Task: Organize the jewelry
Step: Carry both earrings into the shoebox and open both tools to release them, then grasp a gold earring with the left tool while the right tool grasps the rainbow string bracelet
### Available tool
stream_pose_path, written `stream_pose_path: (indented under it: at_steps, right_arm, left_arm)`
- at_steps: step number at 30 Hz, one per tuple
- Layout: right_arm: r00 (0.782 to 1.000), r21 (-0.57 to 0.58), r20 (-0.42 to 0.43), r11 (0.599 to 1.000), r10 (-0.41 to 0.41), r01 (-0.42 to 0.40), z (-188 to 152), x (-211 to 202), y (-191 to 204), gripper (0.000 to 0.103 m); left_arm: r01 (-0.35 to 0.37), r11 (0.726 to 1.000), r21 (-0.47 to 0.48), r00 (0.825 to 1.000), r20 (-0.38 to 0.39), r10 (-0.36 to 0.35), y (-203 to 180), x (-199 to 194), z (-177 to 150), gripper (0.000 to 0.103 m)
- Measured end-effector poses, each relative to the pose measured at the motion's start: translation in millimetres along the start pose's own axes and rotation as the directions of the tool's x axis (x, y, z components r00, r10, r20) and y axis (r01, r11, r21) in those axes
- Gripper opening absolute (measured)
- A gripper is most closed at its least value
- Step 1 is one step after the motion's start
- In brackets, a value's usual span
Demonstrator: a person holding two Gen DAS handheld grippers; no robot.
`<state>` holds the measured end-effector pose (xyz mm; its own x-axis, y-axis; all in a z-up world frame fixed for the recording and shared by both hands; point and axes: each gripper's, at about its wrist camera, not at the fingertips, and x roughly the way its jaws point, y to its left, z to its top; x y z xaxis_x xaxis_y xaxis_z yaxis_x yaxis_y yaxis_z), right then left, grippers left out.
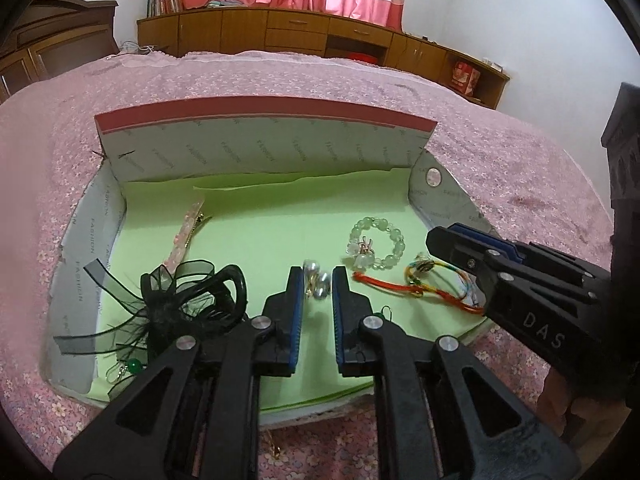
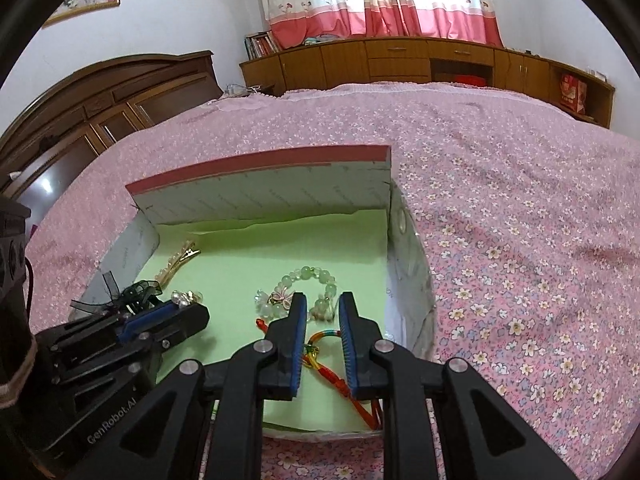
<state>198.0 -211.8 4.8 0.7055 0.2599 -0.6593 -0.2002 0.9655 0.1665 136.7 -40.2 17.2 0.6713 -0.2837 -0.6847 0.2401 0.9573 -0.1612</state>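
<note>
Box: an open cardboard box (image 1: 264, 152) lined with green paper sits on the pink floral bedspread (image 1: 240, 76), its far flap standing up.
Left gripper: the left gripper (image 1: 316, 280) hovers over the near middle of the box with its jaws parted; a pair of silvery pearl earrings (image 1: 318, 284) shows in the gap, and I cannot tell whether the pads touch them.
Right gripper: the right gripper (image 2: 323, 312) is released, jaws apart, poised over the right side of the box above the cord bracelets.
Bead bracelet: a pale green bead bracelet (image 1: 376, 246) with a small charm lies toward the right, just beyond the right gripper's tips.
Cord bracelets: a red cord (image 1: 384, 282) and a rainbow cord bracelet (image 1: 440, 280) lie near the right wall.
Black bow: a black ribbon hairpiece (image 1: 188, 300) lies at the near left.
Hair clip: a pink beaded hair clip (image 1: 186, 236) lies far left, beyond the bow.
Green bead: a green bead earring (image 1: 134, 367) sits at the near left corner.
</note>
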Motion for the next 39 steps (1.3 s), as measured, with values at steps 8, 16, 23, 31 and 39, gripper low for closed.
stream_pose_path:
  at_steps: [8,16,23,31,39]
  right_arm:
    - [0.998,0.015,0.050,0.999,0.032,-0.032,2.6,-23.7,2.0,0.030]
    - [0.996,0.045,0.072,0.997,0.055,-0.058,-10.0,-54.5,7.6,0.033]
    - [0.996,0.069,0.066,0.995,0.064,-0.068,-25.2,-73.9,5.6,0.034]
    - [0.996,0.078,0.052,0.995,0.066,-0.070,-41.2,-89.4,5.3,0.034]
    - [0.997,0.085,0.030,0.994,0.070,-0.072,-54.6,-95.4,5.2,0.034]
  left_arm:
    - [0.003,1.000,-0.023,1.000,0.023,-0.002,4.0,-22.1,-0.9,0.019]
    - [0.019,0.998,-0.067,1.000,0.013,-0.018,16.0,-47.2,-15.8,0.022]
    - [0.019,0.998,-0.060,0.999,0.034,-0.017,14.3,-67.8,-28.9,0.023]
    - [0.013,0.997,-0.073,1.000,-0.016,-0.014,17.2,-66.4,-48.4,0.023]
    - [-0.002,0.996,-0.090,0.994,-0.105,-0.008,20.3,-36.8,-59.4,0.023]
